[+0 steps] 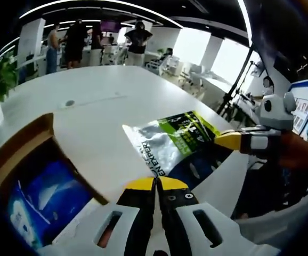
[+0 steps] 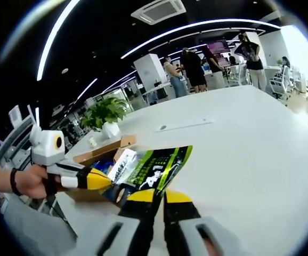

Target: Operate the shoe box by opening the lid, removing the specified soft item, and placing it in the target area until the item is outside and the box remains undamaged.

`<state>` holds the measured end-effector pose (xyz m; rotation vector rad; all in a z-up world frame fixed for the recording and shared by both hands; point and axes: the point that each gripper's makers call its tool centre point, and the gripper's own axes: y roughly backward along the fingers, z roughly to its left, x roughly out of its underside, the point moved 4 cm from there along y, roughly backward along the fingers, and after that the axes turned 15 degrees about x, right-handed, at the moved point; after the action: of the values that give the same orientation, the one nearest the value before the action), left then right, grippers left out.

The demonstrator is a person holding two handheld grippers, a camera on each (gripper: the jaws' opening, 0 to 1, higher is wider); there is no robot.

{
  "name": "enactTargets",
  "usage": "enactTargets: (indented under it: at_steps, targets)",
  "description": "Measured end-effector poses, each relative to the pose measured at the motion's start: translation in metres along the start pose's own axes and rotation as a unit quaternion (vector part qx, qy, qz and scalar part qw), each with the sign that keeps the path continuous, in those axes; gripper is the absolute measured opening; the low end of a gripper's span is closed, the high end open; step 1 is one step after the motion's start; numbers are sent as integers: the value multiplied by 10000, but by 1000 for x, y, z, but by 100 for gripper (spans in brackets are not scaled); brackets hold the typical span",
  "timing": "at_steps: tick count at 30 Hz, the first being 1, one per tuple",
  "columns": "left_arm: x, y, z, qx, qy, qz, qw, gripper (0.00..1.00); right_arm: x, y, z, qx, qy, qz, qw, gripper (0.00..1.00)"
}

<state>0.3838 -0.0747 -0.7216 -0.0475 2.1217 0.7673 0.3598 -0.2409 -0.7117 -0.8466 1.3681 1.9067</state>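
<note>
A silver, green and black soft pouch [image 1: 170, 141] hangs above the white table [image 1: 106, 101], held at two ends. My left gripper [image 1: 155, 184] is shut on its near edge. From the right, my right gripper [image 1: 229, 141] grips the far end. In the right gripper view, my right gripper [image 2: 159, 196] is shut on the pouch [image 2: 154, 166], and the left gripper [image 2: 98, 180] pinches its left edge. The open brown shoe box [image 1: 26, 146] lies at lower left, its lid flap up and blue packaging [image 1: 47, 197] inside. The box [image 2: 103, 152] sits behind the pouch.
A potted plant [image 2: 107, 112] stands by the table's corner near the box. A small round insert [image 1: 69, 103] is set into the tabletop. Several people [image 1: 74, 40] stand beyond the far edge, with chairs and desks [image 1: 170, 66] behind. A hand [image 2: 29, 181] holds the left gripper.
</note>
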Motion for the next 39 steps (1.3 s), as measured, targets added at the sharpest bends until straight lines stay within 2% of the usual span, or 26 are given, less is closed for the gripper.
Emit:
enactTargets:
  at_steps: [16, 39]
  targets:
    - [0, -29, 0, 35, -37, 182, 9998, 0, 2, -11, -27, 54, -34, 127, 9999, 0]
    - [11, -48, 3, -69, -17, 383, 9992, 0, 11, -30, -44, 10, -52, 301, 9995, 0]
